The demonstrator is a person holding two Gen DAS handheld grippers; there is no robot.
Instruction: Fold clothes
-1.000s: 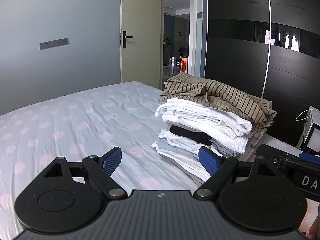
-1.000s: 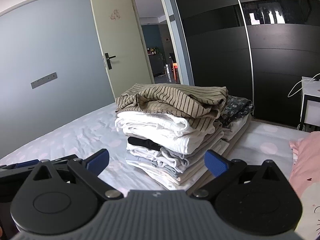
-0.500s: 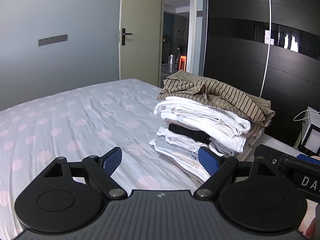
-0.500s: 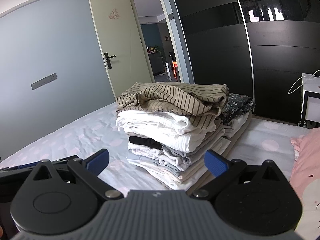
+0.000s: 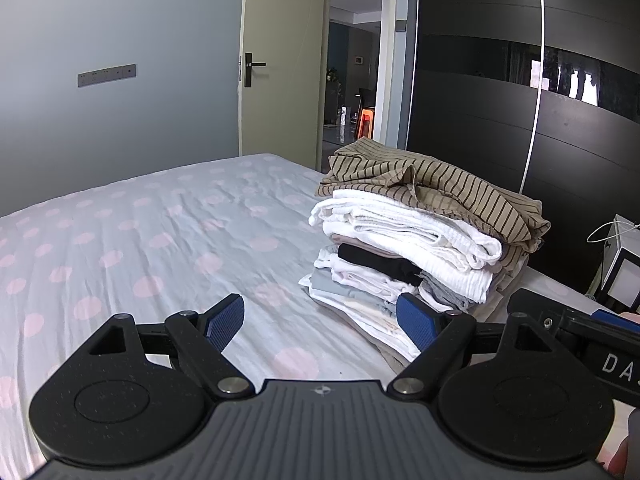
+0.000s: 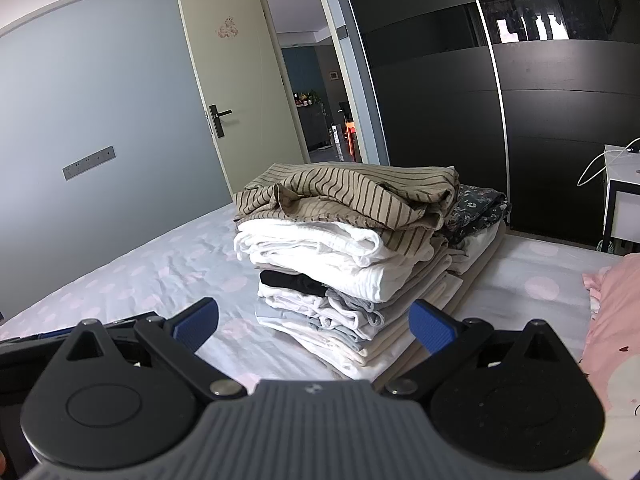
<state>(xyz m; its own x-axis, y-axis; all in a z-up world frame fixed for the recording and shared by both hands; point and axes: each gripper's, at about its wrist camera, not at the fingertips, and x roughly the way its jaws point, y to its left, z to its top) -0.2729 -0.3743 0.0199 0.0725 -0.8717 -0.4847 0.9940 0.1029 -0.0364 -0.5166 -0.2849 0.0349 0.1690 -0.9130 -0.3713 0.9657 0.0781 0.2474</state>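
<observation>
A stack of folded clothes (image 5: 420, 240) (image 6: 344, 256) stands on the bed, topped by a tan striped garment (image 5: 440, 184) (image 6: 352, 196) over white, black and grey pieces. My left gripper (image 5: 320, 320) is open with nothing between its blue pads, the stack just ahead to its right. My right gripper (image 6: 314, 322) is also open and empty, and the base of the stack lies just beyond its fingertips. A dark floral garment (image 6: 476, 208) sits at the back of the stack. The right gripper's body (image 5: 580, 332) shows at the left view's right edge.
The bed sheet (image 5: 140, 248) is pale with pink dots and stretches to the left. A pink garment (image 6: 612, 320) lies at the right. A black wardrobe (image 6: 520, 80), an open door (image 6: 236, 92) and a white bedside unit (image 6: 624, 200) stand behind.
Both grippers have edged slightly, so the stack sits a little differently in each view. Their fingers stay open and the clothes have not moved.
</observation>
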